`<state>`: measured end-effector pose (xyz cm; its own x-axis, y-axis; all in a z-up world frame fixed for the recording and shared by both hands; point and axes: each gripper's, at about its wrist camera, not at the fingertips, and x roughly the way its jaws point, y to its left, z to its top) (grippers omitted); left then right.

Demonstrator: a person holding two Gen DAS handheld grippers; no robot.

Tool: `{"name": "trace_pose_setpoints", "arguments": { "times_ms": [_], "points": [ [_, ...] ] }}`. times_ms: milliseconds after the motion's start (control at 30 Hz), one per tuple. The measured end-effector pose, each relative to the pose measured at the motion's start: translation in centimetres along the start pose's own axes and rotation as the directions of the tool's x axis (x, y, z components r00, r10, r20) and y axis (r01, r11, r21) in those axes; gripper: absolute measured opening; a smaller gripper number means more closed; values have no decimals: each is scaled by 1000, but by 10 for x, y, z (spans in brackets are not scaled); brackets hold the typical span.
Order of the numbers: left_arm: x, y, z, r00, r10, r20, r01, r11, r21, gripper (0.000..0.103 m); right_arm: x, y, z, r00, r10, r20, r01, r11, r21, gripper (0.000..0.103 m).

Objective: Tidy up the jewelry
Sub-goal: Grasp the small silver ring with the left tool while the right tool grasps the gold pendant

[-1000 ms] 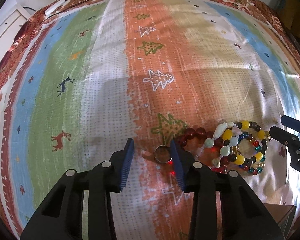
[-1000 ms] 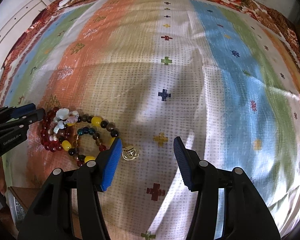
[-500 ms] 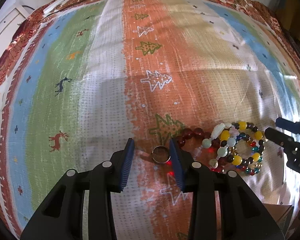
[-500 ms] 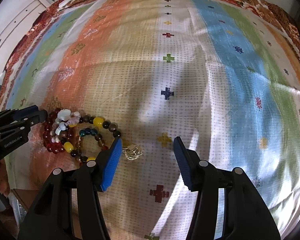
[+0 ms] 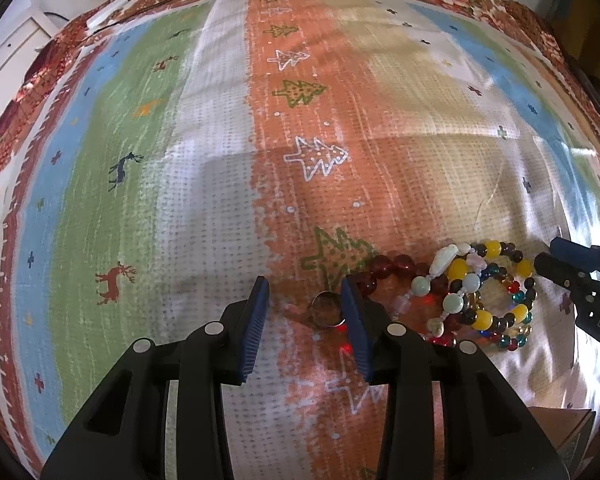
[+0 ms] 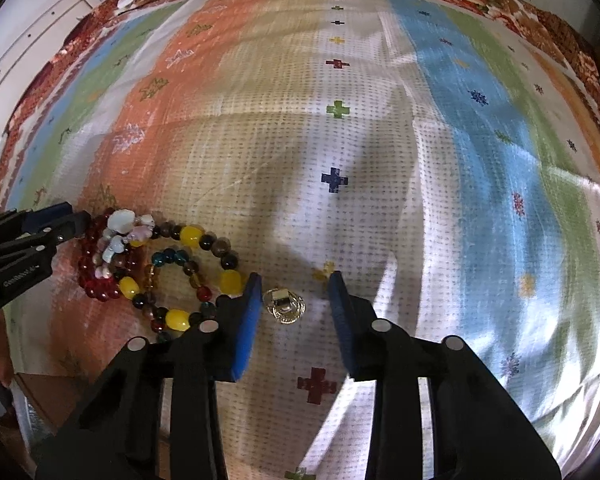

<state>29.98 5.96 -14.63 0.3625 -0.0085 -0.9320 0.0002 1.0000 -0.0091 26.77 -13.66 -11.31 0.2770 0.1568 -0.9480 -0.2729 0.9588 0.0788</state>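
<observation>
Right hand-held gripper (image 6: 294, 306): jaws have just been closing around the gold charm (image 6: 285, 306), left pad touching it, right pad still clear, so nothing is clamped yet. Left hand-held gripper (image 5: 304, 312): jaws apart, plain ring (image 5: 326, 314) sitting against the right pad, not pinched.

Risks, as I read it: both pieces are small and flat on a soft bedspread (image 5: 204, 200), so a closing pad may push them sideways, pinch cloth, or snag the bracelets (image 6: 160, 268) just beside.

Count: two grippers, one ring, one charm, bracelets in one tangled pile, probably three or four, cannot separate them.
</observation>
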Motion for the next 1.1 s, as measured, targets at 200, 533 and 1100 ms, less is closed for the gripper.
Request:
{"name": "trace_pose_setpoints", "arguments": {
  "times_ms": [200,533,1100],
  "points": [
    [-1,-2,0,1000,-10,0,10,1000,11,28,1,-2,-1,1000,-7,-2,7,1000,-6,19],
    [-2,-7,-1,1000,-25,-4,25,1000,17,14,0,3,-3,1000,-6,-2,6,1000,-28,18],
    [-4,0,-1,1000,-20,-4,20,1000,2,2,-1,3,-2,1000,-1,1,1,1000,-27,18]
  ]
}}
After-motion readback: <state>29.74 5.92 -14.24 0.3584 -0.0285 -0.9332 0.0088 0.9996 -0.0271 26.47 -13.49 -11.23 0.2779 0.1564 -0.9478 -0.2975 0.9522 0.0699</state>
